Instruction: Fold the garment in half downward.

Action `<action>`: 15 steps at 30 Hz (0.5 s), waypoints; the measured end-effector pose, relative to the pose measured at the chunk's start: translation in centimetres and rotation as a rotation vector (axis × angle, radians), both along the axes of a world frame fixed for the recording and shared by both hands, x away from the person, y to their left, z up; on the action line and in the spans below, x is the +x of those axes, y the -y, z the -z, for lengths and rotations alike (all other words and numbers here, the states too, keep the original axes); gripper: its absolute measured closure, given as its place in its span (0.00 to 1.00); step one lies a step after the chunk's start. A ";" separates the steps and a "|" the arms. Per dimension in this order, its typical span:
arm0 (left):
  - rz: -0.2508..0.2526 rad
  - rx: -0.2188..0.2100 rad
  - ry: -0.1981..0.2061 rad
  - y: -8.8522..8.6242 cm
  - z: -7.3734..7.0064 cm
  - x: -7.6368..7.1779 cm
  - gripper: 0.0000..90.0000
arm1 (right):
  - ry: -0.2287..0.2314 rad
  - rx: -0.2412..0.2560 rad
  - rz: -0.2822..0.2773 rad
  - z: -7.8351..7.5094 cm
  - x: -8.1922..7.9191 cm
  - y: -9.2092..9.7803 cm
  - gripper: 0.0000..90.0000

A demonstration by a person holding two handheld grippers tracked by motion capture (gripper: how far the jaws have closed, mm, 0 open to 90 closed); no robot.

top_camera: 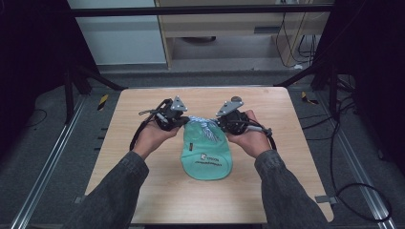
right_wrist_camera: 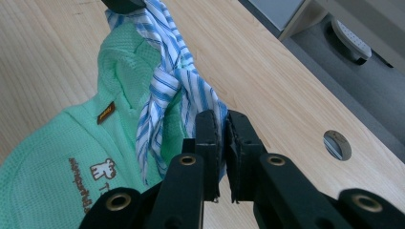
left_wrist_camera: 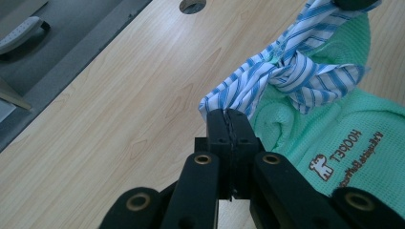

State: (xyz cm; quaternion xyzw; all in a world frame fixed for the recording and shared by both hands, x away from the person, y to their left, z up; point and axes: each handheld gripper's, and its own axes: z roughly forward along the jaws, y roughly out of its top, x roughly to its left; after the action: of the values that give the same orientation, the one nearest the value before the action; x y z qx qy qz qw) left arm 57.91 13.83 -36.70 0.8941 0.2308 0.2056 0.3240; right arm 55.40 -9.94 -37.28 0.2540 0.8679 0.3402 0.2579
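A small mint-green garment (top_camera: pixel 206 160) with a printed logo lies flat at the middle of the wooden table (top_camera: pixel 143 191). At its far end a blue-and-white striped tie (top_camera: pixel 203 125) is twisted into a knot (left_wrist_camera: pixel 286 71). My left gripper (top_camera: pixel 184 121) is shut on the tie's left end, seen at the left gripper (left_wrist_camera: pixel 229 114) tips. From the other side my right gripper (top_camera: pixel 220 125) pinches the other striped end (right_wrist_camera: pixel 210 102), the cloth caught at the right gripper (right_wrist_camera: pixel 223 117) tips. The garment (right_wrist_camera: pixel 62 157) shows a small brown label.
A round cable hole (right_wrist_camera: pixel 337 144) pierces the table near its far edge, also seen as the hole (left_wrist_camera: pixel 192 5). Beyond the table are grey floor, a chair base (right_wrist_camera: pixel 351 40), dark frame legs (top_camera: pixel 90 78) and a cabinet (top_camera: pixel 239 28). Bare wood surrounds the garment.
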 end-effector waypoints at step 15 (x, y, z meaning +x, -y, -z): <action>-0.015 -0.012 0.034 -0.1 -1.6 0.6 1.00 | 0.036 0.033 0.027 -1.3 0.9 0.0 0.94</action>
State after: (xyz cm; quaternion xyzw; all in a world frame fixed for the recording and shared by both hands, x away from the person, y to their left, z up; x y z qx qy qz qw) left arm 58.55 13.91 -35.09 0.8868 0.2332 0.2217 0.3319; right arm 56.33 -9.93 -35.97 0.2636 0.8540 0.3555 0.2736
